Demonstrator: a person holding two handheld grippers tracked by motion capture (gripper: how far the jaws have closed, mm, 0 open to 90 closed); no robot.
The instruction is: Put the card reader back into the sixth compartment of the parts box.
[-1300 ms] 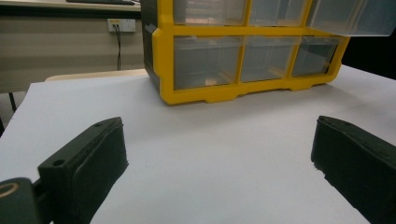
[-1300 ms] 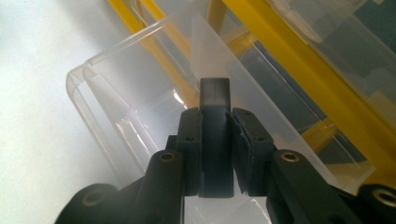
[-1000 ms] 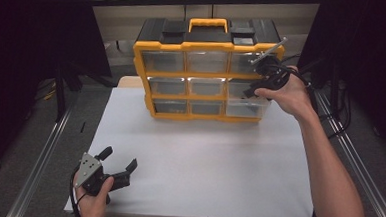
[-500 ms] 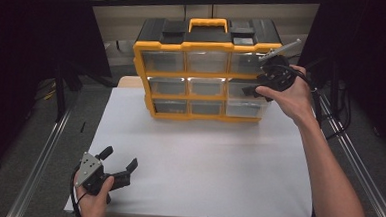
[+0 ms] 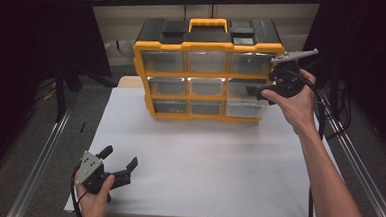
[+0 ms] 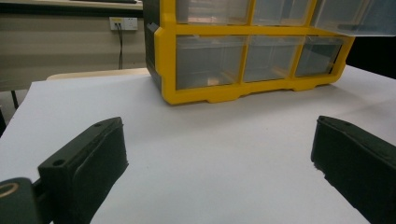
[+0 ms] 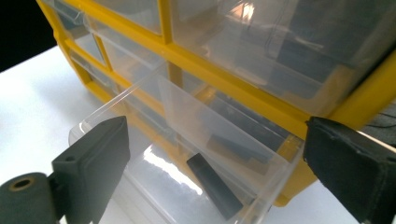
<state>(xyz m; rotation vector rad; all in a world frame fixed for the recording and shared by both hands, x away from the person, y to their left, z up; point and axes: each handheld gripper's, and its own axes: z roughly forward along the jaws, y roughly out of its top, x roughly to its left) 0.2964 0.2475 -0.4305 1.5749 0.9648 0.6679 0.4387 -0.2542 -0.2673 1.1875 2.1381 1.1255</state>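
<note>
Right tongs (image 5: 268, 90), just opened and empty, hover beside a light, slippery clear drawer (image 7: 187, 186) best gripped by its front lip; left tongs (image 5: 120, 161) gape.

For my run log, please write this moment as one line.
right gripper: open, jaws just opened, at pulled-out drawer | left gripper: open, over table

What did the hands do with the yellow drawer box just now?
The right gripper slid a little to the right along the yellow organizer, and its jaws have just been opening, letting go of the pulled-out clear drawer in the middle row. The drawer sits below the open jaws, a black piece inside. The left gripper stayed open above the white table.
</note>
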